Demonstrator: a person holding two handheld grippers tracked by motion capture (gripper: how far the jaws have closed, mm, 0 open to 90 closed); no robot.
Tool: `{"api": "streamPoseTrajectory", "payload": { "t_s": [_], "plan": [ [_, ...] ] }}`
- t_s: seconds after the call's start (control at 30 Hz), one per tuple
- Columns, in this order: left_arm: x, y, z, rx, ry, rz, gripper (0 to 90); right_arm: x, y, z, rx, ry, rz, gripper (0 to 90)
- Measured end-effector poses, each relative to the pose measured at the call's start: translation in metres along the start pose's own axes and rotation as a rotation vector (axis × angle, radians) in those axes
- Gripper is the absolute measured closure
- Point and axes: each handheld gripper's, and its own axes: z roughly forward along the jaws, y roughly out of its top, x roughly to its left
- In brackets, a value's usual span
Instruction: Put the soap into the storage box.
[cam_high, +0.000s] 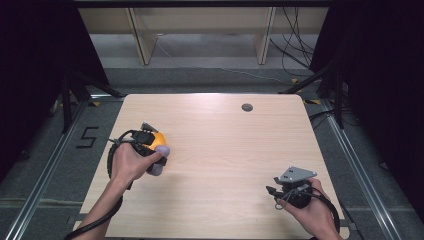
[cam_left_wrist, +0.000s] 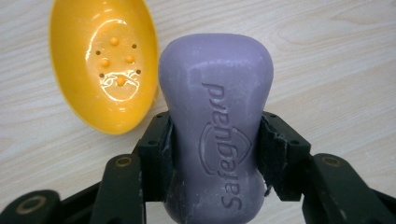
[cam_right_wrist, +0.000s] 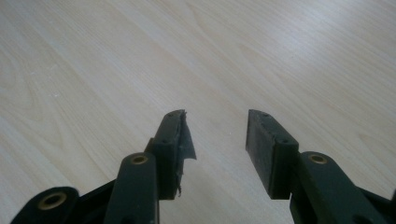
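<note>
My left gripper clamps a purple soap bar stamped "Safeguard" by its waist, held above the wooden table just beside the yellow soap dish. I see nothing lying in the dish's perforated hollow. My right gripper sits well apart near the table's right front, jaws spread with nothing between them.

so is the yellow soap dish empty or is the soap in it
Empty. The soap dish shows its bare inside with drain holes, while the purple soap is clamped in the left tool beside it.
</note>
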Motion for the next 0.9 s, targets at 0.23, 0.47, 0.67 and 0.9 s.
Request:
{"api": "streamPoseTrajectory", "payload": {
  "t_s": [0.23, 0.47, 0.67, 0.9],
  "plan": [
    [0.004, 0.005, -0.002, -0.011, 0.008, -0.004, 49.0, 0.0, 0.0, 0.0, 0.0, 0.0, -0.001, 57.8],
    [0.011, 0.01, 0.001, -0.005, 0.009, 0.0, 49.0, 0.0, 0.0, 0.0, -0.004, -0.001, 0.013, 57.8],
    [0.016, 0.012, 0.001, -0.003, 0.01, -0.006, 49.0, 0.0, 0.0, 0.0, -0.006, -0.004, 0.01, 57.8],
    [0.019, 0.014, 0.001, -0.011, 0.013, -0.012, 49.0, 0.001, 0.0, 0.0, -0.006, -0.003, 0.025, 57.8]
  ]
}}
